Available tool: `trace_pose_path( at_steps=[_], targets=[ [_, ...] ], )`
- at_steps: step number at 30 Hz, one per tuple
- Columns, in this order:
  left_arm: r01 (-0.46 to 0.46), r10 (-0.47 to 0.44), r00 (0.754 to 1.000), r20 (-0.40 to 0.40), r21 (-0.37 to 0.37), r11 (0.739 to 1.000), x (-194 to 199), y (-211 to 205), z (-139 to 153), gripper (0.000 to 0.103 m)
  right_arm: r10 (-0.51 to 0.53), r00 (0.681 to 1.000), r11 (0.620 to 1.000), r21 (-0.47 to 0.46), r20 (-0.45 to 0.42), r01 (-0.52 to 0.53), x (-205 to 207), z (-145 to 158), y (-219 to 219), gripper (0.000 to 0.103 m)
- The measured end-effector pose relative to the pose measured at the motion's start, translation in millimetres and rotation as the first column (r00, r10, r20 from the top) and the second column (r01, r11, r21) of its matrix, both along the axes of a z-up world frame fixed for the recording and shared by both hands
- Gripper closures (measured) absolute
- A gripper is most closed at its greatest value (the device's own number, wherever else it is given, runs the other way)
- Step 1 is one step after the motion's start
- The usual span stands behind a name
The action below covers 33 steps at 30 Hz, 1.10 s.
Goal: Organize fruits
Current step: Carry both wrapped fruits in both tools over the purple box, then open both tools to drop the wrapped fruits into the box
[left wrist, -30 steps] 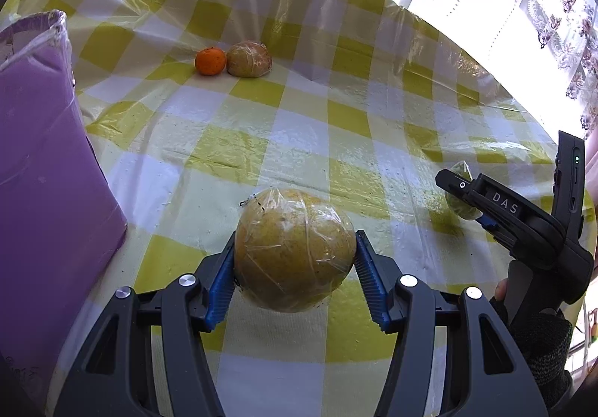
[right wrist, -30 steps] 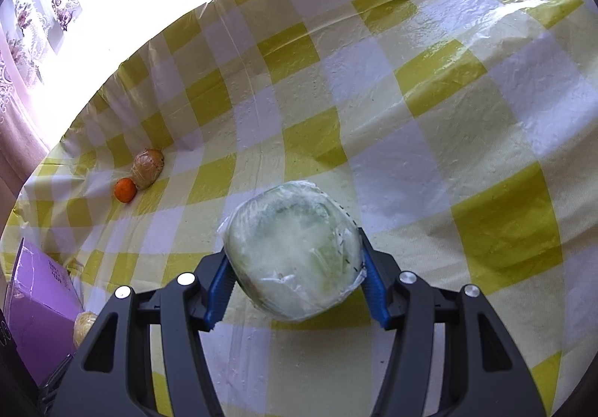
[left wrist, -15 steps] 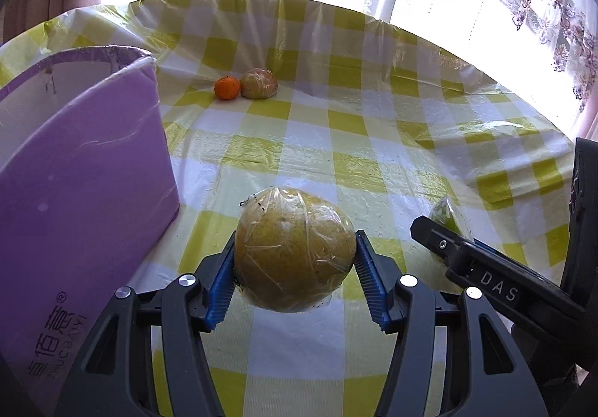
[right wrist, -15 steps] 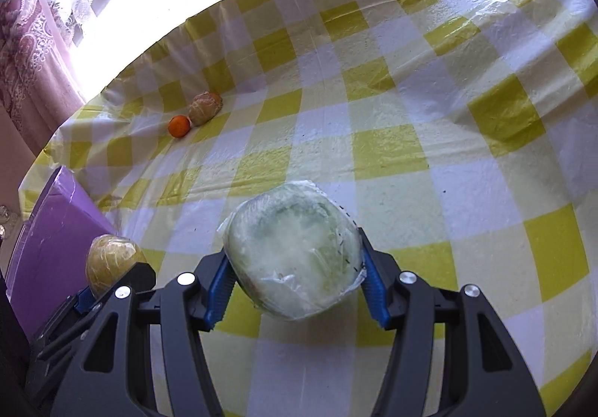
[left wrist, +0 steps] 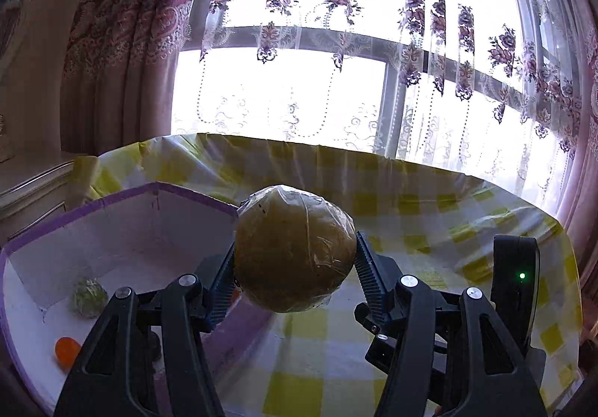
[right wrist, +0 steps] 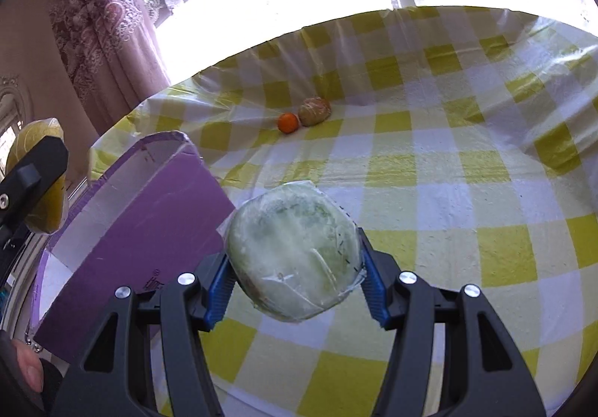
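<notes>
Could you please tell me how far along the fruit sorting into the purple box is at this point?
Roughly halfway. Done: a small green wrapped fruit and an orange lie in the purple box. In hand: the left tongs grip a wrapped yellow-brown fruit near its rim; the right tongs grip a wrapped pale green fruit. Left: a tangerine and a wrapped brown fruit on the checked tablecloth.

Desk [right wrist: 429,170]: covered by a yellow-and-white checked plastic cloth. Lying on it: 1 purple box [right wrist: 149,215], open-topped, at the left edge; 1 small orange fruit [right wrist: 288,122] touching 1 film-wrapped brownish fruit [right wrist: 314,111], both toward the far side, well apart from the box.
</notes>
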<state>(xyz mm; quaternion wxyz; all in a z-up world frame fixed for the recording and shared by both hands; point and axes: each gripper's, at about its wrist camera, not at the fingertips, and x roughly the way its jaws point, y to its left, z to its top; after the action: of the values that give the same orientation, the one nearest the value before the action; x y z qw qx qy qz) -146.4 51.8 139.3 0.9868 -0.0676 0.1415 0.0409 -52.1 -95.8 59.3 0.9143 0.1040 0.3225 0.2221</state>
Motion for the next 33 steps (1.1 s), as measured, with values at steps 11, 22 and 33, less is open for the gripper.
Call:
trace_pose_path(
  at_steps=[11, 22, 33],
  targets=[
    [-0.235, 0.235, 0.967, 0.097, -0.012, 0.972, -55, 94, 33, 0.047, 0.218, 0.952, 0.974, 0.017, 0.214, -0.227, -37, 68, 91, 0.044],
    [-0.305, 0.290, 0.950, -0.114, -0.152, 0.940, -39, 159, 11, 0.048, 0.376, 0.915, 0.927, -0.070, 0.148, -0.370, -30, 64, 178, 0.044],
    [-0.445, 0.390, 0.808, -0.442, -0.025, 0.895, -10, 196, -15, 0.020, 0.510, 0.856, 0.758, -0.428, -0.080, -0.492, -24, 36, 237, 0.042]
  ],
)
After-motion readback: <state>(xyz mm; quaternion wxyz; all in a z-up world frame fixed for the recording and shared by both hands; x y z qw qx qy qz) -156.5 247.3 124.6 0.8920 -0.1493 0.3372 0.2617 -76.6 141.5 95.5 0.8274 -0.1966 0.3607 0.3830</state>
